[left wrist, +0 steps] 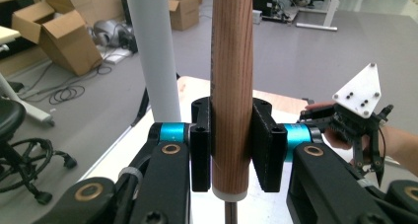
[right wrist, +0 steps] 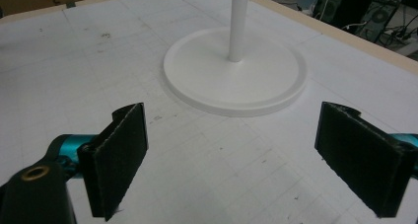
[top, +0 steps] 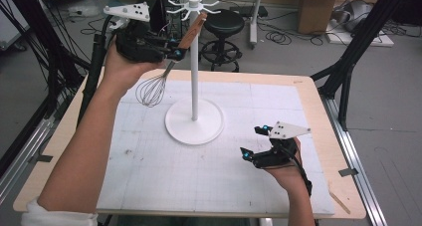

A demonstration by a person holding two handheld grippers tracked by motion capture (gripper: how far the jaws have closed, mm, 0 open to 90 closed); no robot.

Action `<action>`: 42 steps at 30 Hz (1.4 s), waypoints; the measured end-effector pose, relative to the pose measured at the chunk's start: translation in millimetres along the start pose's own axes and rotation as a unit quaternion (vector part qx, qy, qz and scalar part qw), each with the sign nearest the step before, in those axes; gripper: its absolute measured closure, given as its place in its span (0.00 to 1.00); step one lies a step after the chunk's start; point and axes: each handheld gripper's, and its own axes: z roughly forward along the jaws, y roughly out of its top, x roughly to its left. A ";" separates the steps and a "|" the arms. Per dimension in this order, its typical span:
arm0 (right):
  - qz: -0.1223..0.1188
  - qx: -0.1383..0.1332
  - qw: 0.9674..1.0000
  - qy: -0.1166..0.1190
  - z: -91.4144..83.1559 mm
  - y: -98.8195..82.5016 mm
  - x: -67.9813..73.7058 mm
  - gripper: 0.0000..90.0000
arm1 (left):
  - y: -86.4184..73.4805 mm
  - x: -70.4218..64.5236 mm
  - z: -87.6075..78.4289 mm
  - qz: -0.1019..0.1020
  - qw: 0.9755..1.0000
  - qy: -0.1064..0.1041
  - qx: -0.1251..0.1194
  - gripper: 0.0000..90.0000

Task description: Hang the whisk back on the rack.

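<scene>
A wooden-handled whisk (top: 164, 71), clamped in the left tool (top: 171, 51), is held at the hook stand (top: 194, 76), unhung, the right tool (top: 253, 142) idle and open at four o'clock.

Grey floor (top: 278, 61) runs around my table (top: 318, 94), a pale wood top with a white gridded mat (top: 259, 136). Far centre: a black round stool (top: 225, 24) on a ringed base. Cardboard boxes (top: 318, 7) stand far right, and more boxes (left wrist: 54, 36) show in the left gripper view. Black cables (top: 283, 37) lie loose on the floor. Dark frame struts (top: 358, 42) rise at right. Light is even.
</scene>
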 end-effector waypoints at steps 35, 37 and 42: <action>-0.002 0.005 1.000 0.002 1.8 1.0 3.3 0.13 | -64.1 -8.1 -13.5 -0.018 0.998 0.016 0.057 0.39; -0.004 0.005 1.000 0.002 2.3 1.1 3.4 0.13 | -69.9 -8.4 -16.8 -0.022 0.998 0.022 0.057 0.36; -0.004 0.010 1.000 0.002 3.5 0.8 4.5 0.13 | -82.3 -9.3 -24.4 -0.024 0.998 0.029 0.058 0.32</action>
